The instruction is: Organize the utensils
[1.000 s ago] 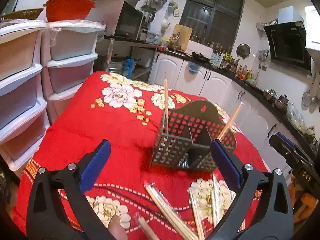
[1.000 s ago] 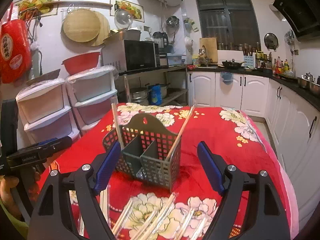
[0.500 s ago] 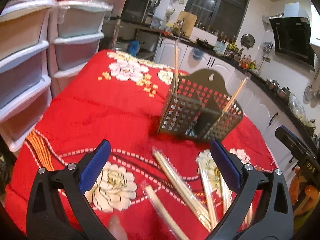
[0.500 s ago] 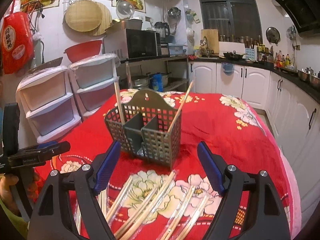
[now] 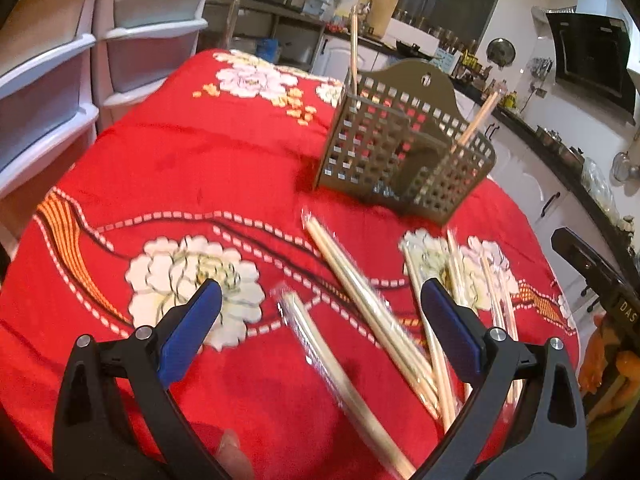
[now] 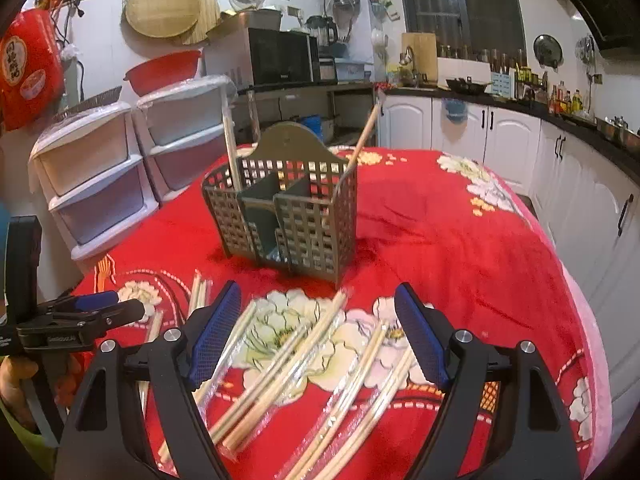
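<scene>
1. Left wrist view. The left gripper hangs over the red floral cloth that covers the counter. Its jaws stand wide apart and grip nothing; a wrapped pair of chopsticks lies between them on the cloth.
2. Left wrist view. The grey utensil basket stands at 1 o'clock from the jaws, well apart. One chopstick rises upright from its left compartment and a second chopstick leans out of the right one.
3. Left wrist view. Further wrapped pairs fan out at 2 to 3 o'clock; how many there are cannot be told through the blur.
4. Right wrist view. The right gripper is likewise wide open and empty, poised over the loose chopstick pairs lying at 6 o'clock from the basket.
5. Right wrist view. The basket's middle compartments appear empty; only the two standing sticks show.
6. Right wrist view. The other gripper shows at 9 o'clock, near the counter edge, beside more pairs.
7. Progress, as a judgement. The task looks barely begun: two sticks are stowed, and nearly all the wrapped pairs remain on the cloth to be picked up and dropped in the basket.
</scene>
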A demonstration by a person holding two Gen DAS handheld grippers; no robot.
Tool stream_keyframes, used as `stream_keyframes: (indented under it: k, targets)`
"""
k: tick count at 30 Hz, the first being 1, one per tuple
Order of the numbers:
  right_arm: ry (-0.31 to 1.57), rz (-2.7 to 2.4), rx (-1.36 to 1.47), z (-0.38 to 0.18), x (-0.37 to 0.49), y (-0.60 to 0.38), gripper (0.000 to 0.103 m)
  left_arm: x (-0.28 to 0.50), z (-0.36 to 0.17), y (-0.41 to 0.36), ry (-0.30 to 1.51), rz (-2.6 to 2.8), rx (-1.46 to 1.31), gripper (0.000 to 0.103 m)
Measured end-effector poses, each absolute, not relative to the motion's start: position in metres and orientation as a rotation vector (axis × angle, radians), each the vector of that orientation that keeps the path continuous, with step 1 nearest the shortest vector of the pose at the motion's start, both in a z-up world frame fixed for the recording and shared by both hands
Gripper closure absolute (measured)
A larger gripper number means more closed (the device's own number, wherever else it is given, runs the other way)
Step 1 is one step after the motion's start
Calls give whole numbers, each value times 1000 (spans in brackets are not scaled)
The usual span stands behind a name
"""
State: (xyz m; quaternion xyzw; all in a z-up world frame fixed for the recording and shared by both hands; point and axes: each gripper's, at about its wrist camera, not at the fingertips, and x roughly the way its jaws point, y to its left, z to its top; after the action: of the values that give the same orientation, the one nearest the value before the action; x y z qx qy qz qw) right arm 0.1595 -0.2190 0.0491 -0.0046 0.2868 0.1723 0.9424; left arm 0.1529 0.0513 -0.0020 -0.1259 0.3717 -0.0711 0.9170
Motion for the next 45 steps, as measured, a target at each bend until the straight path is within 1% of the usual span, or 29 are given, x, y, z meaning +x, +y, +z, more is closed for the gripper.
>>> stream_keyframes:
  k: [6, 10, 13, 15, 16, 18, 20, 22, 23, 28, 32, 33, 34, 37, 40, 43, 45]
  targets:
    - [629, 347, -6, 34, 158, -224, 28, 147, -14, 52, 795, -144, -266, 12]
    - [656, 350, -14, 25, 158, -225, 32, 143, -23, 53, 824, -144, -272, 18]
    - [693, 356, -6, 17, 162, -226, 36, 142, -29, 54, 845, -153, -291, 25]
    - [714, 356, -7, 12, 166, -226, 40, 142, -34, 55, 864, -163, -306, 35]
    - [725, 358, -7, 9, 168, -226, 42, 142, -35, 55, 868, -159, -307, 37]
    - [757, 361, 1, 3, 174, -226, 48, 144, -36, 56, 871, -157, -306, 42]
    - [780, 368, 12, -2, 179, -227, 51, 147, -36, 57, 876, -159, -317, 44]
    - [802, 368, 23, -6, 184, -228, 53, 152, -37, 57, 882, -160, -319, 51]
    - [820, 365, 33, -9, 189, -229, 54, 154, -37, 57, 884, -159, -318, 57]
    - [866, 341, 48, -13, 209, -233, 58, 169, -39, 54, 899, -151, -302, 60]
    - [909, 324, 38, -17, 227, -233, 59, 181, -39, 53, 913, -129, -286, 68]
    - [918, 321, 37, -18, 230, -234, 60, 184, -39, 53, 919, -115, -277, 73]
    - [930, 316, 36, -19, 234, -234, 60, 187, -39, 53, 924, -103, -269, 75]
    - [966, 301, 36, -25, 245, -235, 60, 194, -39, 53, 934, -95, -264, 76]
    - [993, 283, 37, -31, 254, -236, 62, 199, -39, 52, 934, -84, -253, 80]
    - [1003, 279, 51, -34, 263, -237, 64, 202, -39, 53, 931, -81, -256, 90]
    - [1004, 273, 57, -34, 267, -238, 72, 207, -38, 55, 931, -89, -268, 97]
